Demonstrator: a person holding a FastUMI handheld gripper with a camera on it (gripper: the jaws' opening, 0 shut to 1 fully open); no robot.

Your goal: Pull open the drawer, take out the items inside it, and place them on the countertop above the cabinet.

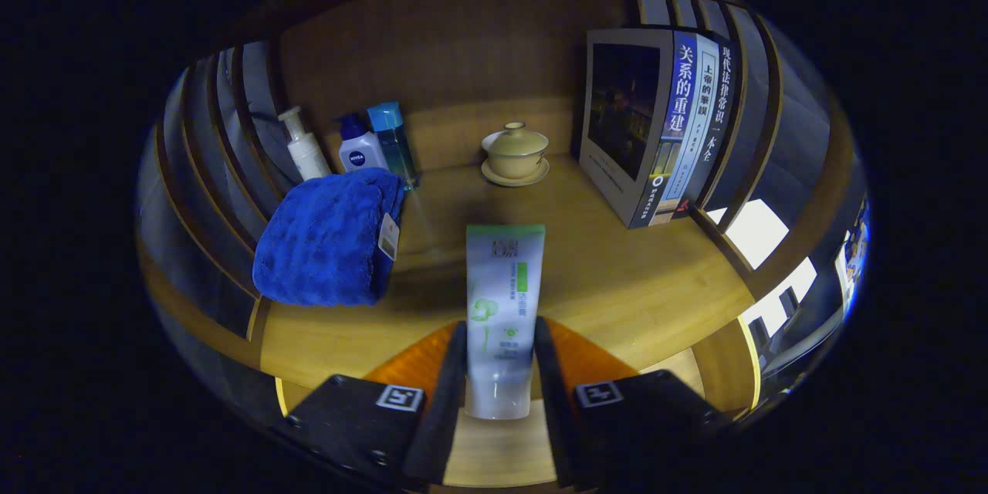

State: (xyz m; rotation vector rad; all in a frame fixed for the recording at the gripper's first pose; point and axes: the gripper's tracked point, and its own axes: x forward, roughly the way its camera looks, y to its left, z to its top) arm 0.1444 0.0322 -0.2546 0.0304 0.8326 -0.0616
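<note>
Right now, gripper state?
Gripper: shut on the white-and-green plastic tube, both fingers pressing its sides, above the wooden countertop.

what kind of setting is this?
Likely a mock home shelf or cabinet top: wooden countertop with toiletry bottles, a lidded teacup and books. The gripper grips a white tube.

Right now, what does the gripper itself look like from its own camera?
The gripper has two long, straight fingers set parallel. Each runs back to a blocky black body; each block carries a square black-and-white marker tag. No cables or sleeve visible.
</note>
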